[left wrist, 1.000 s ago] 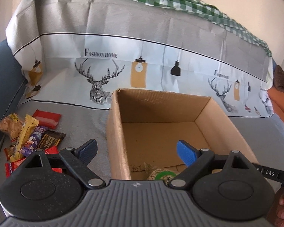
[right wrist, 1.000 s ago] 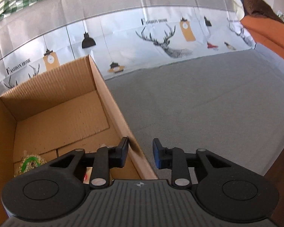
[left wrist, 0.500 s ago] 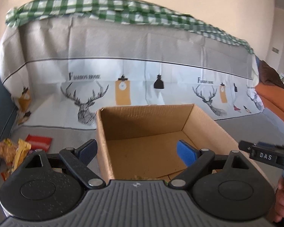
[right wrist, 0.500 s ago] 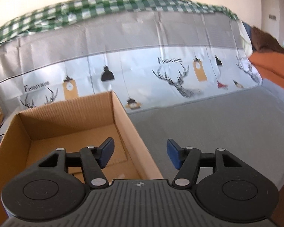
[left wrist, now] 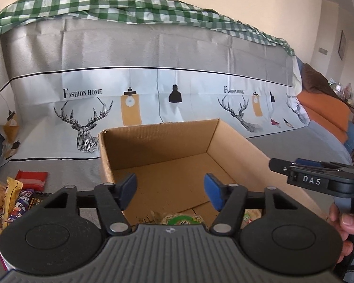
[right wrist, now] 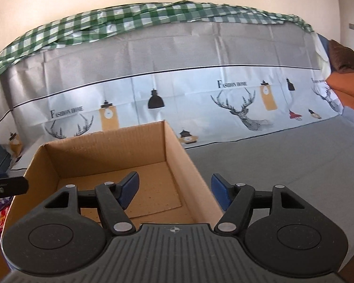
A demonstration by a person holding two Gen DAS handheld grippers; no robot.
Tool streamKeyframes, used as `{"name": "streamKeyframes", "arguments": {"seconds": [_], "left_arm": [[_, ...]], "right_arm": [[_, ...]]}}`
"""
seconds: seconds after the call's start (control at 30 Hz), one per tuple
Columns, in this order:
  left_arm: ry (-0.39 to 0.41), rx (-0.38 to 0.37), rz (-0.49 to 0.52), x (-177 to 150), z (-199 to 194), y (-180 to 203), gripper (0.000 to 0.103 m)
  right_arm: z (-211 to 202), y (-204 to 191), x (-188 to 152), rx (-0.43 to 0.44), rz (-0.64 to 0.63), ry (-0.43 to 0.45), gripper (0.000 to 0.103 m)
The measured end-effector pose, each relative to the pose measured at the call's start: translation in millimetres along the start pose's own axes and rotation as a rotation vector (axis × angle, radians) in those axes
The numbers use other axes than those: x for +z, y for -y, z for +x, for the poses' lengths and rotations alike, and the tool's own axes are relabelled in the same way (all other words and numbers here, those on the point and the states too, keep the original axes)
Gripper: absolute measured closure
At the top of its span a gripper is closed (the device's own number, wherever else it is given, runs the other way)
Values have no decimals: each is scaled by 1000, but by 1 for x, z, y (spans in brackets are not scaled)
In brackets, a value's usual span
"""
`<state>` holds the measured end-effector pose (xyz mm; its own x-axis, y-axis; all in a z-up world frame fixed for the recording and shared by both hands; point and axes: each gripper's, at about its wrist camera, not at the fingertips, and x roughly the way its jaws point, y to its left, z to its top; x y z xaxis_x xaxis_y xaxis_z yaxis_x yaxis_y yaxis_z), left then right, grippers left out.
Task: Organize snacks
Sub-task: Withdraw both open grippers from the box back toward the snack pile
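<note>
An open cardboard box (left wrist: 153, 141) stands on the grey sofa seat; it also shows in the right wrist view (right wrist: 111, 146). A green-labelled snack (left wrist: 181, 219) lies at the box's near end, partly hidden by my left gripper. A pile of snack packets (left wrist: 14, 195) lies left of the box. My left gripper (left wrist: 170, 191) is open and empty above the box's near left part. My right gripper (right wrist: 174, 188) is open and empty, straddling the box's right wall.
The sofa back carries a grey deer-print cover (left wrist: 153, 94) with a green checked cloth (left wrist: 106, 7) on top. An orange cushion (left wrist: 323, 110) sits at the far right. Grey seat surface (right wrist: 283, 165) extends right of the box. A hand (left wrist: 347, 231) holds the right gripper's handle.
Both grippers have risen and tilted up, so more sofa back shows. The right gripper's jaws have opened wide from nearly shut around the box wall.
</note>
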<state>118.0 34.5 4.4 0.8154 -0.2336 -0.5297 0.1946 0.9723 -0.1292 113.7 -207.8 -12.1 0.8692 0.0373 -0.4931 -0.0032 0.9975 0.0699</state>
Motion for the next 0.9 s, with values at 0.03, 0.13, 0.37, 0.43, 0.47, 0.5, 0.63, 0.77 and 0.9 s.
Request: {"name": "streamKeyframes", "arguments": {"seconds": [0.03, 0.13, 0.37, 0.43, 0.47, 0.5, 0.63, 0.77, 0.9], "left_arm": [[2, -5, -1, 0, -1, 0, 37], [16, -8, 12, -1, -7, 1, 44], [30, -4, 37, -4, -39, -9, 59], [33, 14, 32, 1, -51, -21, 59], [36, 22, 34, 3, -58, -28, 60], [39, 32, 43, 5, -64, -36, 60], [29, 63, 57, 0, -84, -74, 60], [-16, 133, -85, -15, -86, -118, 60], [-32, 192, -136, -22, -86, -140, 60]], "right_arm": [[-1, -2, 0, 3, -8, 0, 36], [-3, -10, 0, 25, -26, -4, 42], [-13, -33, -3, 115, -52, -6, 66], [-17, -41, -5, 155, -48, -4, 75], [-19, -45, -5, 171, -48, -3, 78], [-20, -49, -5, 188, -49, -1, 81], [-31, -67, -5, 254, -68, 30, 81], [-36, -83, -5, 315, -85, 35, 81], [-38, -102, -7, 375, -105, 20, 81]]}}
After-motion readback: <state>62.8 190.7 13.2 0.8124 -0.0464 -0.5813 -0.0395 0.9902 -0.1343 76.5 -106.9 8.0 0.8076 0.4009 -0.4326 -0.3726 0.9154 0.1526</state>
